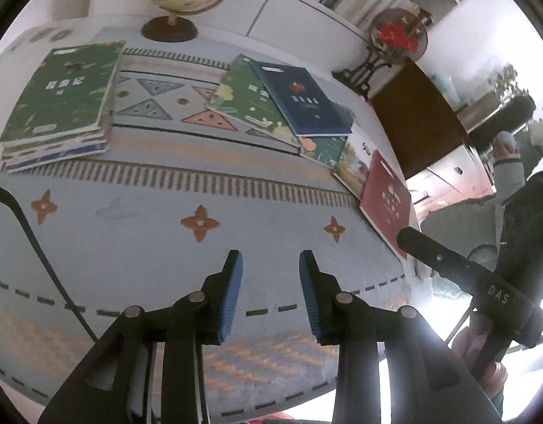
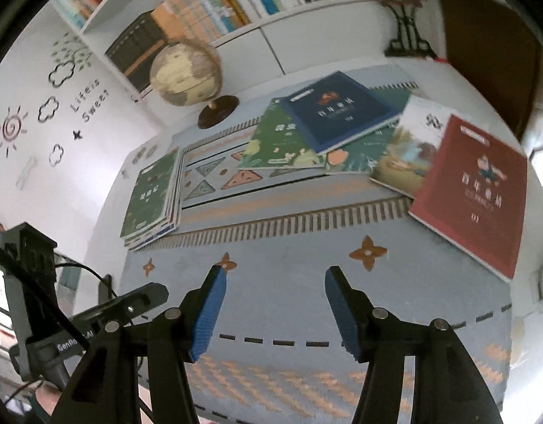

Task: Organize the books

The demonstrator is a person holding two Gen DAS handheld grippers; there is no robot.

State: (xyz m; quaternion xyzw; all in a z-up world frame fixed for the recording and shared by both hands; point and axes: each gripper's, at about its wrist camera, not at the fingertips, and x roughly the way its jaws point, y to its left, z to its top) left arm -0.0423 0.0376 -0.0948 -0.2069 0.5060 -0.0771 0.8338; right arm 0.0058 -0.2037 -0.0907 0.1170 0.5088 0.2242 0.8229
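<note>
A patterned blue cloth (image 2: 289, 282) covers the table. A neat book stack (image 2: 153, 194) topped by a green cover lies at its left edge; loose overlapping books (image 2: 342, 130) fan along the far right, a red book (image 2: 472, 190) nearest. Both the left gripper (image 1: 270, 289) and right gripper (image 2: 275, 309) hover with jaws apart, empty.

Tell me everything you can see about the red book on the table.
The red book is a thin paperback with a dark red cover, pale lettering and a small cartoon figure near the top. It lies flat and closed, cover up, at the right end of the scattered books, skewed on the patterned tablecloth. Its upper left edge overlaps an illustrated book, and one corner seems to pass the table's edge. Neither gripper touches it.
</note>
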